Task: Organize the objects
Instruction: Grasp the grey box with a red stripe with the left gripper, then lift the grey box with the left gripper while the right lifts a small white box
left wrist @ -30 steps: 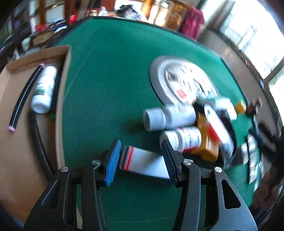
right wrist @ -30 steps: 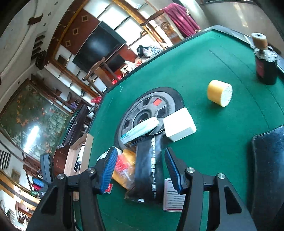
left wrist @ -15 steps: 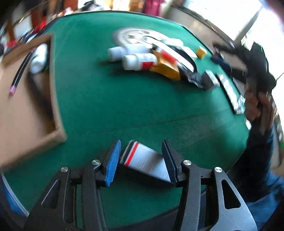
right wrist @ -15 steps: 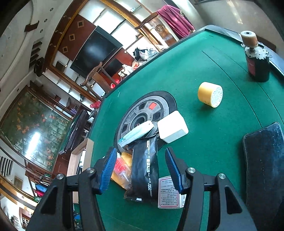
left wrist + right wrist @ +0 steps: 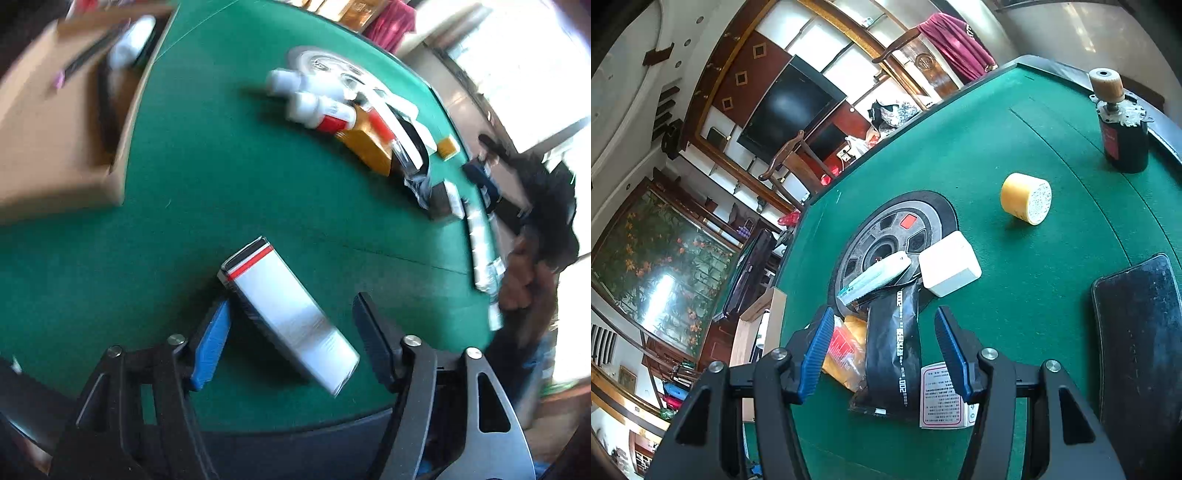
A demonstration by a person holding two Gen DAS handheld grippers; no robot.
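A white box with a red and black stripe lies on the green table near its front edge. My left gripper straddles it and its jaws are opening. The right pad stands apart from the box; the left pad is close to its edge. My right gripper hangs open above a black packet, which lies in a pile with an orange pack and a white-green tube. Its pads do not touch the packet.
A cardboard box with a white bottle sits at the left. White bottles and an orange carton lie mid-table. A white cube, yellow cylinder, dark motor, black pad and round disc are near my right gripper.
My left gripper carried the striped box away from the pile to the table's front edge, then its jaws widened and the box came loose. The right gripper stayed almost still.
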